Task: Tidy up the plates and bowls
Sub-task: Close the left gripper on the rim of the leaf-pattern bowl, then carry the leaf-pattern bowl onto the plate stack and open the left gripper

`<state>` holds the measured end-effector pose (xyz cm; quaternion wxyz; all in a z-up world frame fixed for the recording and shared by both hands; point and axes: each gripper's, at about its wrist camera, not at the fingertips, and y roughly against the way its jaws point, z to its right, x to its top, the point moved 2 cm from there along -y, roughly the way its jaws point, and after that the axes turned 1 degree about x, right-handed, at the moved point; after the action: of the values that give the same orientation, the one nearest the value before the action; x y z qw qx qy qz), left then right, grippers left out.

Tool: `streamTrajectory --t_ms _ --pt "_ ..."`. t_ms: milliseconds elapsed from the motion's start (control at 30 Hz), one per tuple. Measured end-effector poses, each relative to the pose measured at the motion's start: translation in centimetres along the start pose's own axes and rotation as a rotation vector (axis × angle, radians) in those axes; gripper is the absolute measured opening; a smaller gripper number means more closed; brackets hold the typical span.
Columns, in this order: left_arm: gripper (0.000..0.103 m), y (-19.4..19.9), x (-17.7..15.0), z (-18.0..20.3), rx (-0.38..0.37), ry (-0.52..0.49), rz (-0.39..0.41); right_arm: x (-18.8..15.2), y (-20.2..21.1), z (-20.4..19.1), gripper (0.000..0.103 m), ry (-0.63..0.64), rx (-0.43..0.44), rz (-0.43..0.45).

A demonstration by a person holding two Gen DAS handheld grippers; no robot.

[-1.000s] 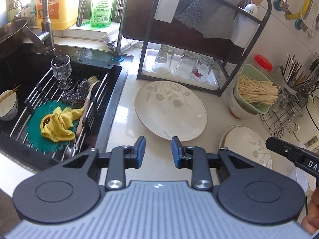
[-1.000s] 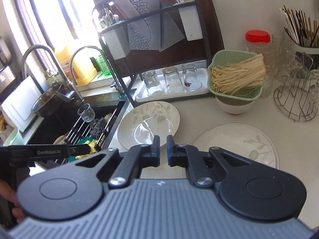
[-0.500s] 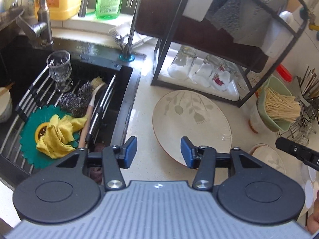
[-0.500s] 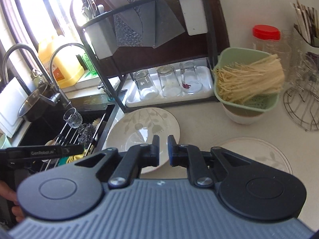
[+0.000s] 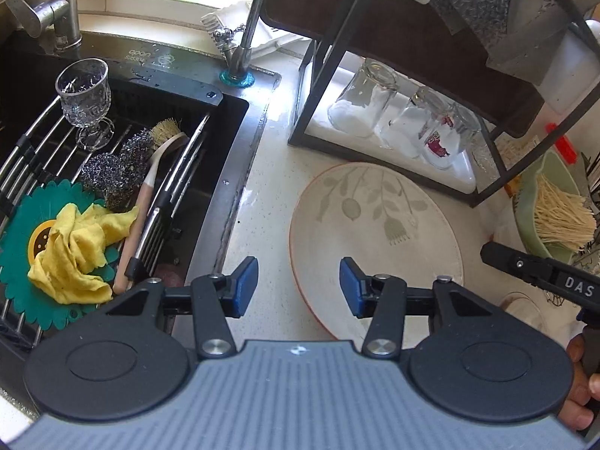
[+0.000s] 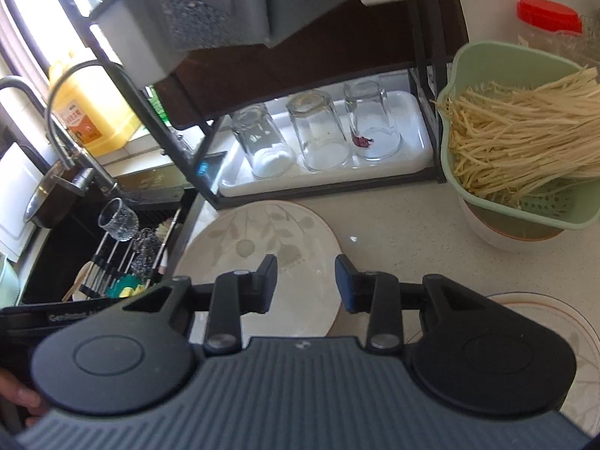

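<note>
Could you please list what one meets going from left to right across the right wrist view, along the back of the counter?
Yellow bottle → stemmed glass on the sink rack → three upturned glasses on a white tray → green colander of noodles → red-lidded jar.

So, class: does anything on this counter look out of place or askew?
Yes. The green strainer of noodles sits tilted on a smaller bowl, overhanging it. Two leaf-pattern plates lie loose on the counter.
</note>
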<state>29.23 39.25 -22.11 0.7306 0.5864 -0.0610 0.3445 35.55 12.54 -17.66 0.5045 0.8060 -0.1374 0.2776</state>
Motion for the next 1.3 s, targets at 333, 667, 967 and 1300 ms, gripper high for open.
streamTrajectory --t_ms 333,667,967,1300 --pt "0.031 -3.2 0.9 0.8 0.016 -0.006 -0.027 0.6 -3.4 2.3 0.029 -0.035 0.006 -0.084" --pt "0.017 -5.3 1.6 0.0 0.012 0.043 -0.034 0.7 -5.5 2.4 0.017 -0.012 0.060 -0.145" --pt "0.017 -5.4 2.0 -0.6 -0.019 0.095 -0.064 0.6 -6.2 3.0 0.016 -0.022 0.104 -0.183" --pt "0.017 -3.8 1.2 -0.5 -0.043 0.049 -0.102 0.8 -4.6 3.2 0.016 -0.032 0.161 -0.168"
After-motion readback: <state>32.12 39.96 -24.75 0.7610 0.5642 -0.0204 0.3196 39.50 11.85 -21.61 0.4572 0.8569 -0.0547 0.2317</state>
